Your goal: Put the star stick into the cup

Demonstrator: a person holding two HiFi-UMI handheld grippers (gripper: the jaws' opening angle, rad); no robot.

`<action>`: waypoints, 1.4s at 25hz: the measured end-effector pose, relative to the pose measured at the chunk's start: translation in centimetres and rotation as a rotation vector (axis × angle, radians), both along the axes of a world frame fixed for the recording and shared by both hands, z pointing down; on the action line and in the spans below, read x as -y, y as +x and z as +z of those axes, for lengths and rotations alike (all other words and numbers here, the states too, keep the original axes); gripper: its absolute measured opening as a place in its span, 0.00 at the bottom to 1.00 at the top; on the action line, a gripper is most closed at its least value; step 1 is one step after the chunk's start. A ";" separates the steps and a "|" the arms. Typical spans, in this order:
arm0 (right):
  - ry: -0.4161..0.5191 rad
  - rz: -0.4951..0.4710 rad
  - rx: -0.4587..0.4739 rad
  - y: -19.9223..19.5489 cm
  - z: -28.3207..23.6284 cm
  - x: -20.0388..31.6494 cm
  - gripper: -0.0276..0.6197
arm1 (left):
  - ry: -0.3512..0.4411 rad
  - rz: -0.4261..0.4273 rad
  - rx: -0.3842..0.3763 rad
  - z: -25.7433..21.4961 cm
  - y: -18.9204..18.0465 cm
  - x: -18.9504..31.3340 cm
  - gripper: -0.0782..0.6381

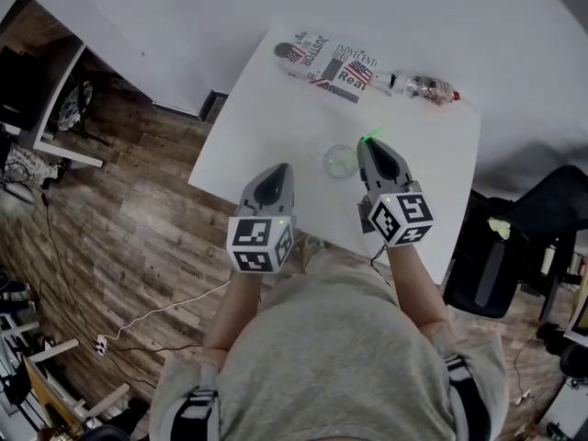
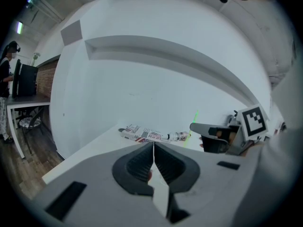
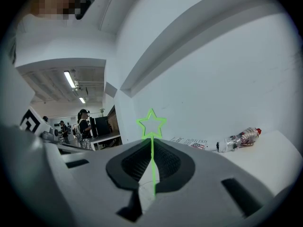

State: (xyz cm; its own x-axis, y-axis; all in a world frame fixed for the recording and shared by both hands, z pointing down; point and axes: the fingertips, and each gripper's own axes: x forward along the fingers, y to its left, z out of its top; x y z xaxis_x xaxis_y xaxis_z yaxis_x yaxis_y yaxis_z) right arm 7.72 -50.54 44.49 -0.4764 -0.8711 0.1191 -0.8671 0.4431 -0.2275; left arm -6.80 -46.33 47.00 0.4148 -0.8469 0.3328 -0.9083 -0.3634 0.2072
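Note:
A thin green star stick (image 3: 151,125) stands upright between the jaws of my right gripper (image 3: 151,144), which is shut on its stem. In the head view the stick's green tip (image 1: 370,136) pokes out ahead of the right gripper (image 1: 368,145), just right of and beside a small clear cup (image 1: 340,160) standing on the white table (image 1: 276,118). My left gripper (image 1: 279,169) hovers left of the cup, near the table's front edge. Its jaws are shut with nothing in them (image 2: 154,145). The left gripper view also shows the right gripper (image 2: 213,135) and the stick (image 2: 194,118); the cup is hidden there.
A magazine with flag print (image 1: 326,67) and a clear plastic bottle with a red cap (image 1: 424,86) lie along the table's far edge by the white wall. A black chair (image 1: 514,246) stands to the right. Wooden floor with cables lies to the left.

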 end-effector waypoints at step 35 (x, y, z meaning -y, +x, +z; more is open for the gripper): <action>-0.065 0.125 -0.004 3.4 3.6 -1.0 0.09 | -0.012 0.017 0.000 0.2 0.0 -1.5 0.12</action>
